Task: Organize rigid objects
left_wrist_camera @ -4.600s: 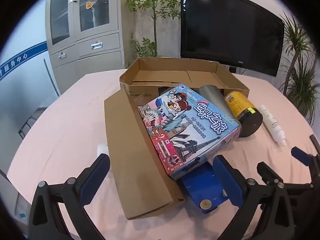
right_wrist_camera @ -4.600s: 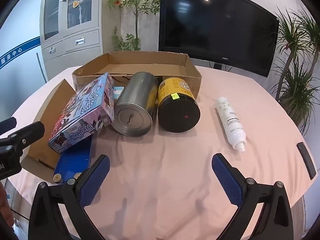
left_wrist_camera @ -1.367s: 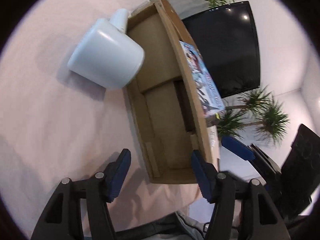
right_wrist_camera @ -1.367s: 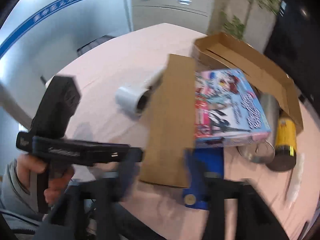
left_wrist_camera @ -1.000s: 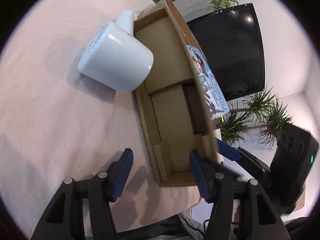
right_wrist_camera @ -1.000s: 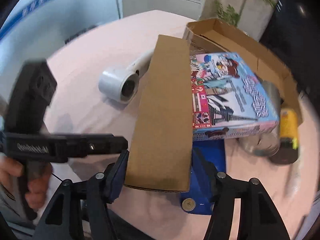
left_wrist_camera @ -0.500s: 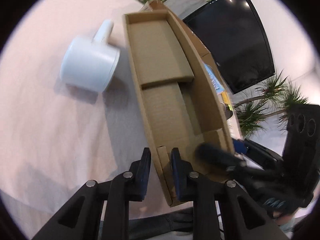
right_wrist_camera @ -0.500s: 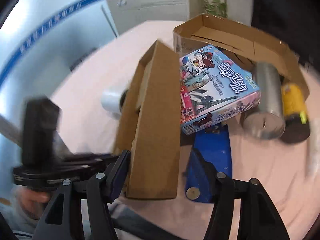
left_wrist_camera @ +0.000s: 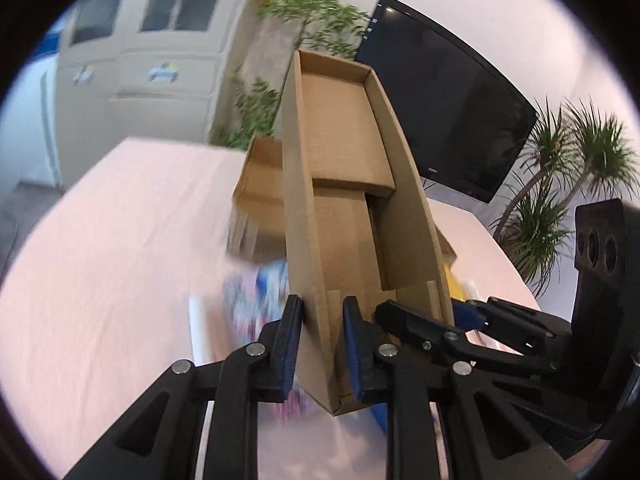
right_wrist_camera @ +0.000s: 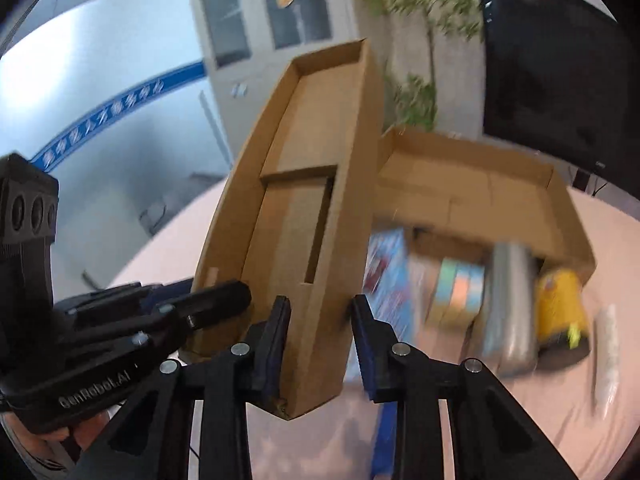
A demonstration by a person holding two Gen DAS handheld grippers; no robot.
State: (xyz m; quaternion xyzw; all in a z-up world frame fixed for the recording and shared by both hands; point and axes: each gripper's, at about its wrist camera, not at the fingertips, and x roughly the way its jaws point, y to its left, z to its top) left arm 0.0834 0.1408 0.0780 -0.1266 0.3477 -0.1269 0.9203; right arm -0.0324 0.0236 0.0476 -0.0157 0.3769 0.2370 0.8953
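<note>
Lifted off the pink tablecloth (left_wrist_camera: 100, 240) since a second ago, the cardboard lid (left_wrist_camera: 344, 184) is now hanging tilted in the air, its open hollow side facing the cameras, where before it was lying flat across the other things. Both grippers are gripping it: the left gripper (left_wrist_camera: 322, 344) is clamped shut on one long side wall near the bottom corner, and the right gripper (right_wrist_camera: 322, 344), whose jaws have just been closing, is pinching the opposite long wall, blue pads pressing on the cardboard from either side.

From the left wrist, the right gripper's black body is showing at the lower right, and the things under the lid are mostly hidden or smeared into a blur of blue and pink. From the right wrist, those things are showing better: the picture box (right_wrist_camera: 390, 280) lying on the cloth beside the lid, a dull metal can (right_wrist_camera: 508, 304) and a yellow can (right_wrist_camera: 560, 312) on their sides at the front of the open cardboard box (right_wrist_camera: 480, 184), and a white tube (right_wrist_camera: 608, 352) further right, all blurred.

Plain brown corrugated board is forming the lid: long, shallow and rectangular with folded flaps inside. Smooth and round, the cans are resting on soft matte cloth.
</note>
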